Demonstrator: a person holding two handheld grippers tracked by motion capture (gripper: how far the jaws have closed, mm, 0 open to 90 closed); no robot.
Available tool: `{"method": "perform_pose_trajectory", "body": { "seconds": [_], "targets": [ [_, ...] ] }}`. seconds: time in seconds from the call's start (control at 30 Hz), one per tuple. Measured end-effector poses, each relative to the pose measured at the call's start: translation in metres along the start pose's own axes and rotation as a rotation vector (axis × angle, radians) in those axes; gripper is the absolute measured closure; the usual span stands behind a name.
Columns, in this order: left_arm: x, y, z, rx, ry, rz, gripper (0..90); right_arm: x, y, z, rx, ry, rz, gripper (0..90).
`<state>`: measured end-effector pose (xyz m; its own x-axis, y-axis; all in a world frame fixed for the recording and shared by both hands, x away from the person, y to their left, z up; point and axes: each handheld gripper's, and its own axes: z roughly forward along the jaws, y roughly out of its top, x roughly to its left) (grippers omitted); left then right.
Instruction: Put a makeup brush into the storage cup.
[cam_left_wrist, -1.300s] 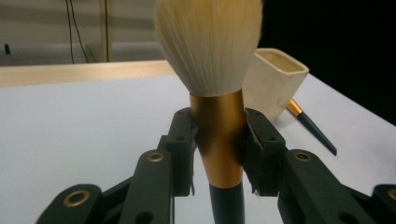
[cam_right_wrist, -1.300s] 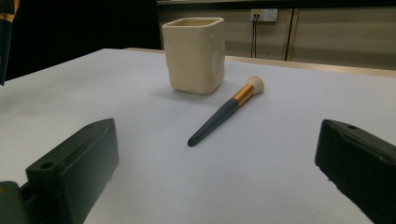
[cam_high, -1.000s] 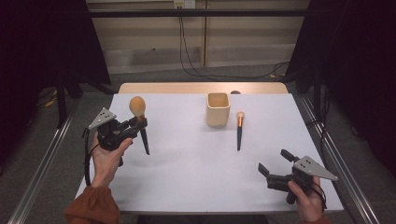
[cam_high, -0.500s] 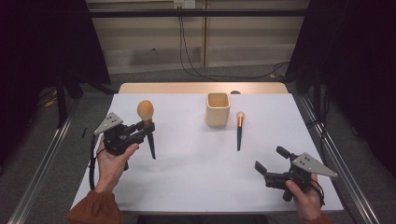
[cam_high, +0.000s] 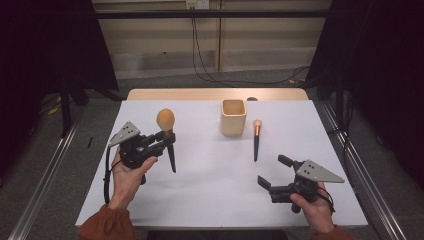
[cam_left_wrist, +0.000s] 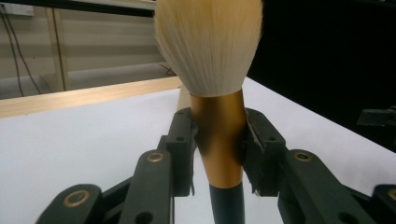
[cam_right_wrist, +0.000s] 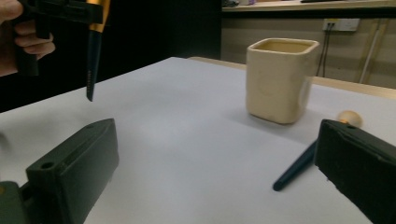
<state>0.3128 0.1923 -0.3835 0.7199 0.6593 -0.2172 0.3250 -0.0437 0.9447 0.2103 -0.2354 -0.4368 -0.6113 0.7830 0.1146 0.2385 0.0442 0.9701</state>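
The left hand-held gripper (cam_high: 161, 140) is clamped on the gold metal ferrule of a large powder brush with a pale, rounded bristle head and a dark handle (cam_high: 167, 131). In the left gripper view the two black jaws press on either side of that ferrule, just below the bristles, with the dark handle running down between them. In the high view the brush stands nearly upright over the left part of the white worktop (cam_high: 210, 170), bristles up and the handle's tip pointing down; in the right gripper view that tip hangs clear of the surface.

A cream, square-sided ceramic cup (cam_high: 234, 116) stands upright towards the far middle of the worktop, well apart from the held brush. Just to its right lies a smaller brush with a dark handle, a copper ferrule and a small pale head (cam_high: 256, 139), flat on the surface with its head pointing away from the person.

The right hand-held gripper (cam_high: 275, 171) hovers near the front right of the worktop, its jaws standing apart with nothing between them.
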Motion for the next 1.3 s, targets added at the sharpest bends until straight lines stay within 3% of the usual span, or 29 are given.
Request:
{"method": "perform_pose_trajectory", "body": {
  "seconds": [0.17,0.6,0.77,0.9,1.1,1.2,1.3],
  "targets": [
    [-0.006,0.000,0.005,0.010,-0.018,-0.004,66.6,0.011,0.006,0.017,0.011,0.073,-0.010,0.0],
    [-0.029,0.014,0.017,0.016,-0.072,0.054,66.6,0.034,0.020,0.065,0.026,0.163,-0.043,0.0],
    [-0.033,0.013,0.021,0.013,-0.088,0.048,66.6,0.041,0.025,0.080,0.021,0.214,-0.038,0.0],
    [-0.044,0.015,0.021,0.006,-0.105,0.071,66.6,0.045,0.027,0.089,0.030,0.226,-0.036,0.0],
    [-0.053,0.018,0.025,-0.005,-0.131,0.061,66.5,0.054,0.031,0.104,0.056,0.227,-0.042,0.0],
    [-0.056,0.017,0.030,0.012,-0.140,0.074,66.6,0.057,0.032,0.108,0.062,0.230,-0.044,0.0],
    [-0.057,0.015,0.034,0.019,-0.137,0.061,66.6,0.059,0.035,0.115,0.070,0.234,-0.041,0.0]
  ]
}}
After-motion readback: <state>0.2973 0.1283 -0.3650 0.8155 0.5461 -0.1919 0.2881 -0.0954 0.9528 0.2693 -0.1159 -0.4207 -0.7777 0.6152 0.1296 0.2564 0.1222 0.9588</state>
